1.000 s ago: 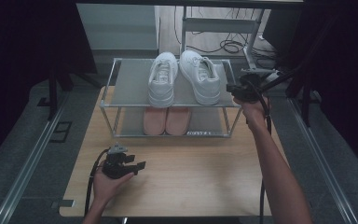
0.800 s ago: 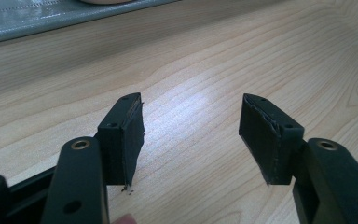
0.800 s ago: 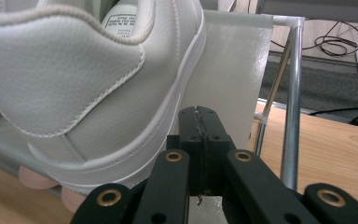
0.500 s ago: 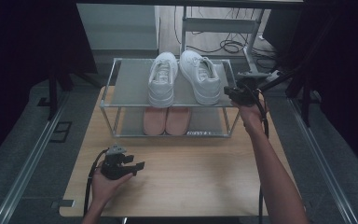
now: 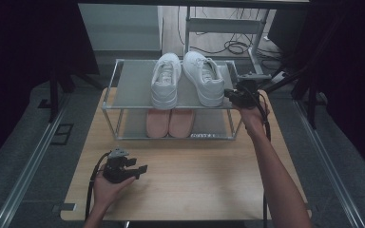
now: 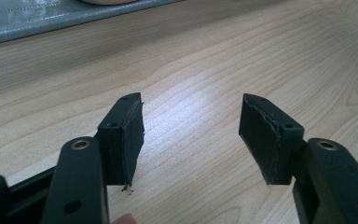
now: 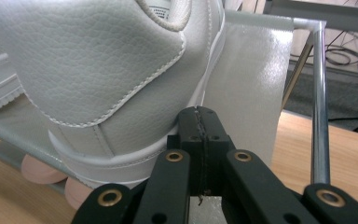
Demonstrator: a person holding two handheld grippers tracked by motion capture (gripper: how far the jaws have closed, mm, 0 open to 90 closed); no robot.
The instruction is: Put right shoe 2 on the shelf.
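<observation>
Two white sneakers stand on the top shelf of a metal shoe rack (image 5: 133,88), the left one (image 5: 165,80) beside the right one (image 5: 203,78). A pink pair (image 5: 169,122) sits on the lower shelf. My right gripper (image 5: 228,93) is at the rack's front right corner, shut with nothing between its pads. In the right gripper view its closed tips (image 7: 200,112) rest against the sole at the right sneaker's heel (image 7: 98,70). My left gripper (image 5: 142,170) lies low over the wooden table in front of the rack, jaws open (image 6: 191,126) and empty.
The rack's chrome corner post (image 7: 320,107) rises just right of my right gripper. Bare wooden table (image 5: 204,175) stretches in front of the rack. Cables and a metal frame (image 5: 228,28) lie on the floor behind it, and dark curtains flank both sides.
My right gripper has edged left and slightly nearer, in to the heel of the right white sneaker. The left gripper has stayed where it was.
</observation>
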